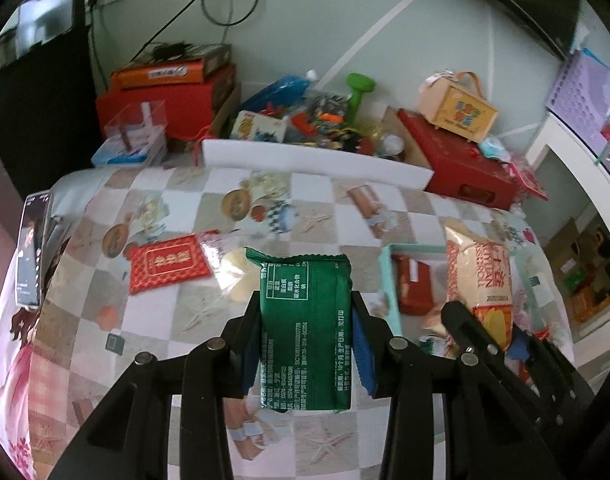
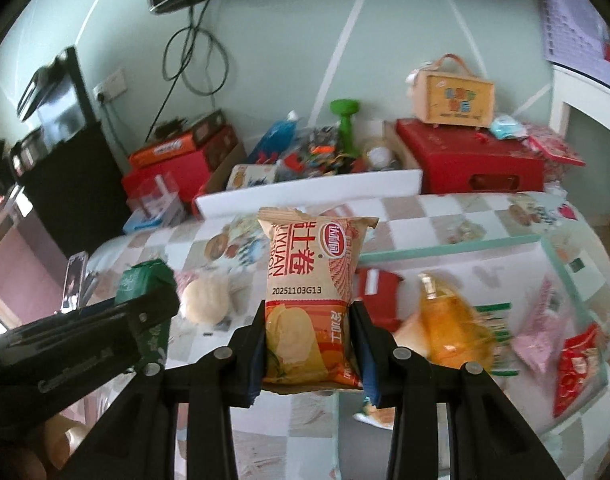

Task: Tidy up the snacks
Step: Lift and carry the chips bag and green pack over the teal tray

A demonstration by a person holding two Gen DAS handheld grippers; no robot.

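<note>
Right now your left gripper [image 1: 307, 320] has its jaws closed on a green snack packet [image 1: 306, 332], which stands upright between the blue-padded fingers above the checked tablecloth [image 1: 317, 196]. Your right gripper [image 2: 309, 340] is clamped the same way on an orange-and-cream egg-roll packet [image 2: 311, 300], held upright over the left edge of the mint-rimmed tray [image 2: 445, 251]. In that tray you have a red packet [image 2: 375, 292], an orange-yellow wrapped snack [image 2: 449, 328], a pink packet [image 2: 539, 340] and a red patterned packet [image 2: 577, 372]. On the cloth to your left lie a red-and-gold packet [image 1: 167, 264] and a clear-wrapped round pastry [image 2: 205, 300]. A phone [image 1: 31, 248] stands at the table's left edge, and a white foam strip [image 1: 317, 162] lies along the far edge.
</note>
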